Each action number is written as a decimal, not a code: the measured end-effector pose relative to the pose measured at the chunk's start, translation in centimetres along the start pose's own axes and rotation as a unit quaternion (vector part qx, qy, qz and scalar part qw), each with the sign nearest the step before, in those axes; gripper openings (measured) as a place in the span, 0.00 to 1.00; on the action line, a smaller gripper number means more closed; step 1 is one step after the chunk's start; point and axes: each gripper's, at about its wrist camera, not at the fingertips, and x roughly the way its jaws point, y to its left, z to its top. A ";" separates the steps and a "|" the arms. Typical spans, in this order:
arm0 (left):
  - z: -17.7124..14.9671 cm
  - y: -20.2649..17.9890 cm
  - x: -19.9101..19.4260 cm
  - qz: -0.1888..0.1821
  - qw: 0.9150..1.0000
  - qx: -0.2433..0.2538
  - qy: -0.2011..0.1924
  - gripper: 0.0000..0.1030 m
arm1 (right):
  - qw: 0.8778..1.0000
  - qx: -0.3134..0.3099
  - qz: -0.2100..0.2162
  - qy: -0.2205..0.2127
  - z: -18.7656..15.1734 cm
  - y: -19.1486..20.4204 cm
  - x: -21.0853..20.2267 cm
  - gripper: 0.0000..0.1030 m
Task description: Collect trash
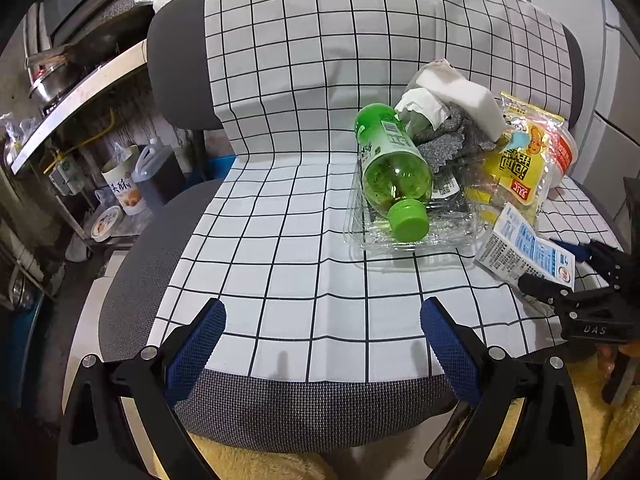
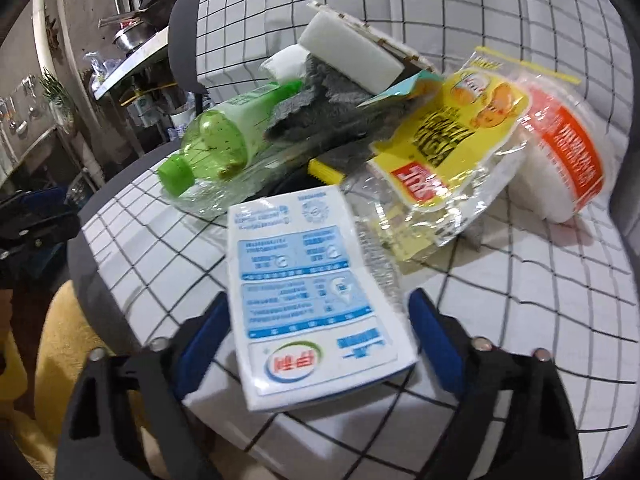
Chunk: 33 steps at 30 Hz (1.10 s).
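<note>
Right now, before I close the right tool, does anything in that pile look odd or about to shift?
The green bottle lies on its side, capped, half in a clear plastic tray, with a grey cloth and white foam block heaped loosely against it. The milk carton lies flat between the open right tool's fingers. Nothing looks spilled.

Your left gripper hovers with jaws spread wide, while your right gripper is likewise spread, fingers level.

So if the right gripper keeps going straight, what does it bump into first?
The white-and-blue milk carton. It already lies between the open right gripper fingers, so it would probably touch first; the yellow snack bag sits farther on.
</note>
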 end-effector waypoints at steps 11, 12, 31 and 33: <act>1.0 0.3 0.0 -0.003 1.000 -0.007 -0.005 0.93 | 0.995 0.046 -0.070 -0.058 -2.2 3.3 -6.0 0.77; 1.2 0.2 0.1 -0.003 1.000 -0.007 -0.006 0.93 | 0.993 0.054 -0.082 -0.070 -2.3 3.1 -6.8 0.77; 11.0 -7.8 1.6 -0.098 0.993 0.019 -0.070 0.67 | 0.959 0.118 -0.214 -0.141 -2.8 -3.2 -11.7 0.77; 12.7 -8.3 1.8 -0.113 0.990 0.016 -0.082 0.60 | 0.958 0.121 -0.218 -0.141 -2.7 -3.7 -11.7 0.77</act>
